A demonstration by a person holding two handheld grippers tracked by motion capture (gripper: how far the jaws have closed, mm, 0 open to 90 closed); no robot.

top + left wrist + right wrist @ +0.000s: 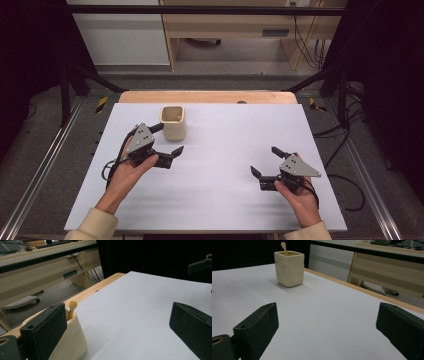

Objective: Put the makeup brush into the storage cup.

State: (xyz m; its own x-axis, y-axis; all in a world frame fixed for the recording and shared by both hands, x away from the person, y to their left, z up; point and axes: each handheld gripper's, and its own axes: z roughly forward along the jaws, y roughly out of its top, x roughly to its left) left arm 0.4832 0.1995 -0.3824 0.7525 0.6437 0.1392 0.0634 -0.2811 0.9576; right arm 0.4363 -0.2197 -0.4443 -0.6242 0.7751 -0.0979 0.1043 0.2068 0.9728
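Observation:
A cream square cup stands upright on the white table, toward the far left. A thin orange stick with a rounded tip leans inside it and pokes above the rim. My left gripper is open right beside the cup, its far jaw close against the cup's left side. In the left gripper view the cup sits just behind the left jaw, with the stick above it. My right gripper is open over bare table at the near right, well away from the cup. Nothing lies between either pair of jaws.
The table's wooden far edge runs behind the cup. Beyond it are wooden furniture, hanging cables and black frame posts. Metal rails flank the table on the floor.

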